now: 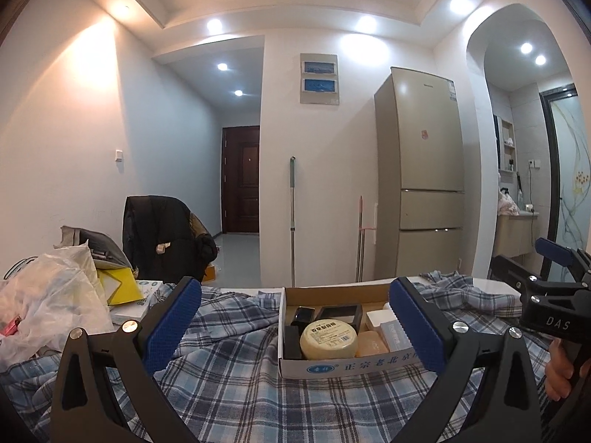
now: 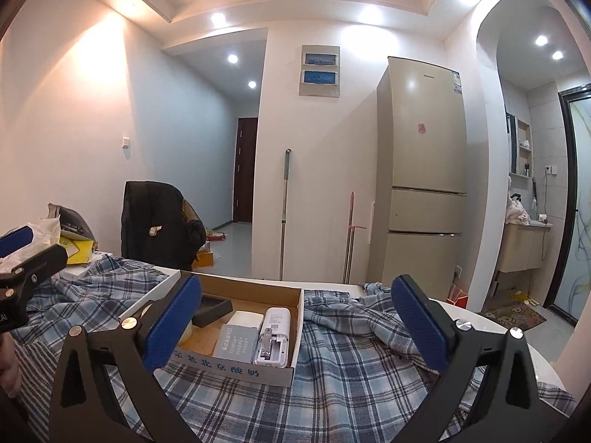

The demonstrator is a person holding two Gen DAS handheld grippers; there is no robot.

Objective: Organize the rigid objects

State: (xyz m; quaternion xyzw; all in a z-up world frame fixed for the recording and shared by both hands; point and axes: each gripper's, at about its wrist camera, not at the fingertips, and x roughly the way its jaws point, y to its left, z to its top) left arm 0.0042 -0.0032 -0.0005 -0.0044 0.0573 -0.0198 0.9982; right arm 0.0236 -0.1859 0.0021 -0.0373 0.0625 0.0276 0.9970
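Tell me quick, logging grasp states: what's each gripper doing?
Left gripper: open, holding nothing.
Right gripper: open, holding nothing.

I see a white table [image 2: 480,317] with a blue checked cloth [image 1: 236,387] spread over it. A cardboard box [image 1: 332,367] sits on the cloth in the middle. Far to the left, a plastic bag [image 1: 48,302] and some papers [image 1: 129,306] lie in a pile.
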